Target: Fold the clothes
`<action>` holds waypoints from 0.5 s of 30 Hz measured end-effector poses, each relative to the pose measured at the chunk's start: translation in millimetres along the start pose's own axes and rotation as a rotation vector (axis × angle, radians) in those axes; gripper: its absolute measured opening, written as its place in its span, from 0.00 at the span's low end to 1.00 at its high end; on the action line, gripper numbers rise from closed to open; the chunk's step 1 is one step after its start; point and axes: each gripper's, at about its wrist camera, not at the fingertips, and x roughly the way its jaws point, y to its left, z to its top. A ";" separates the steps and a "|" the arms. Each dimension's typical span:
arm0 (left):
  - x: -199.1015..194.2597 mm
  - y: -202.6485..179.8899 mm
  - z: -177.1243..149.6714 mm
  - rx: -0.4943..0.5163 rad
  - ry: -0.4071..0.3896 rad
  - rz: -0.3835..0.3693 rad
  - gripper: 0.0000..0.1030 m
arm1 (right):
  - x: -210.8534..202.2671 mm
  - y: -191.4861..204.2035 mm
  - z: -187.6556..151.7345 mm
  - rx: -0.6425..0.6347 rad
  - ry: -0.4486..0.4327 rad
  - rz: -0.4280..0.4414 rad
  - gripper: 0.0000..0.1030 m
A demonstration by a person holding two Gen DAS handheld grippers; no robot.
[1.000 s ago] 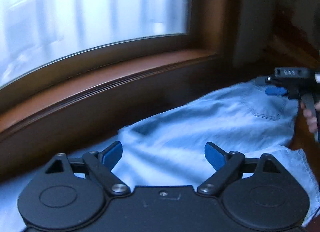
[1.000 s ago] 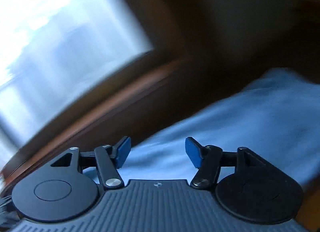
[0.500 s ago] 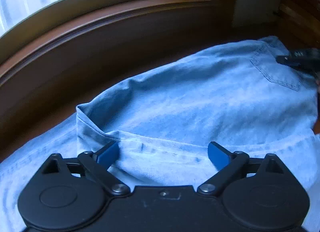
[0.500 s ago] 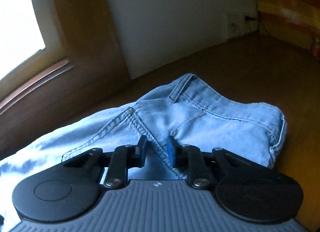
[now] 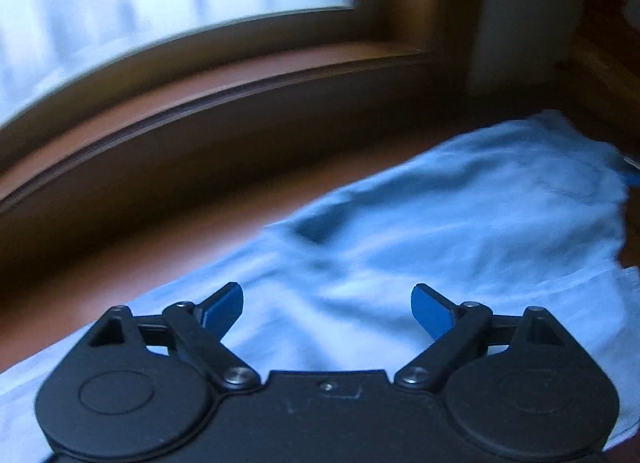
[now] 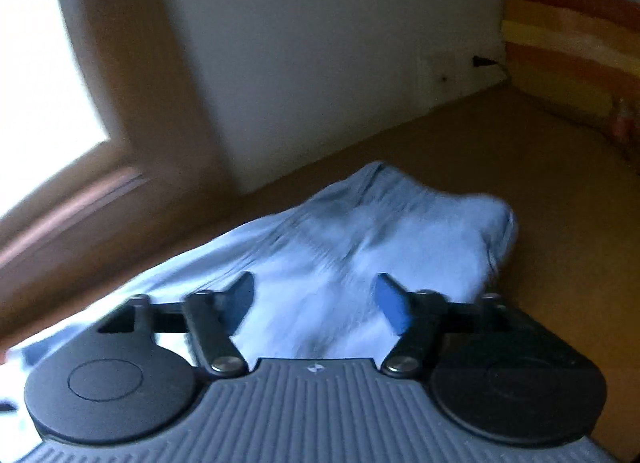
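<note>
Your left gripper (image 5: 327, 305) and right gripper (image 6: 316, 299), fingers wide, having just reopened and holding nothing, hover over the light-blue denim jeans (image 5: 460, 231) running left-right along the brown wooden table (image 6: 540, 167).

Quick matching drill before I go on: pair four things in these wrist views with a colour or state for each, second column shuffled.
Things:
1. jeans
2. left tool
3. window frame
4. wall

States or colours:
A. brown wood
B. light blue, lying on the wooden surface
C. white, plain
D. jaws apart, nothing gripped

Pairs: 1-B, 2-D, 3-A, 4-C. The right tool also stands open over the denim, its jaws having just been opening.
</note>
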 end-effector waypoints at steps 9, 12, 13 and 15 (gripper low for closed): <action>-20.8 64.6 -44.2 -0.228 0.114 0.084 0.88 | -80.8 17.1 -106.5 -0.100 0.102 0.020 0.72; -20.1 75.2 -48.2 -0.231 0.114 0.083 0.88 | -77.8 35.4 -125.3 -0.234 0.093 -0.031 0.72; -19.9 78.7 -49.6 -0.231 0.115 0.083 0.88 | -73.3 41.4 -130.3 -0.276 0.075 -0.055 0.70; -23.8 84.6 -52.7 -0.219 0.101 0.081 0.88 | -67.7 49.6 -135.1 -0.290 0.043 -0.086 0.40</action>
